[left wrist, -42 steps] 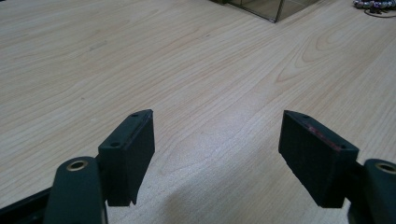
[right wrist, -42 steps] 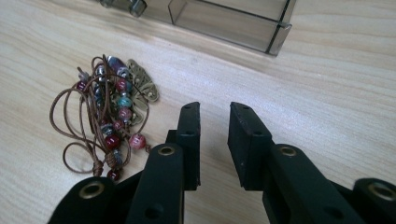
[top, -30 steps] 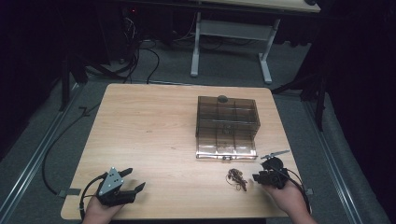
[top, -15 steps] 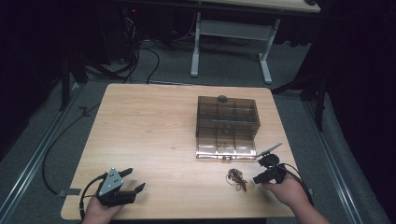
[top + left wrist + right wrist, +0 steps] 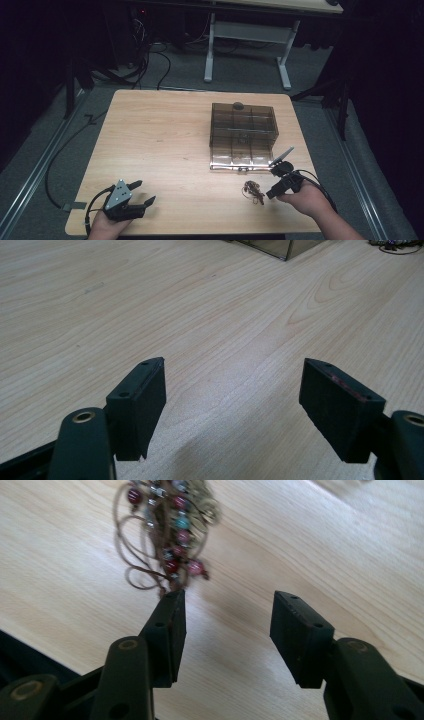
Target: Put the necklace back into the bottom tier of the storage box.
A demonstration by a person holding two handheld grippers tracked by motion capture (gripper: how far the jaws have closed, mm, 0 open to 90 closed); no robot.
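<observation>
While both claws gape: one beaded necklace (image 5: 253,191), one box (image 5: 243,135).

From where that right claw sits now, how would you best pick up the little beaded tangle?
Pinch the thick beaded clump of the beaded cord bundle, not the thin loose loops at its edge. It lies flat on the table, so come down from above with the open right claw and its jaws either side of the clump.

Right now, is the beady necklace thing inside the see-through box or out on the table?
Out. The tangled brown beaded cord lies on the wooden table, in front of the smoky clear plastic box.
</observation>
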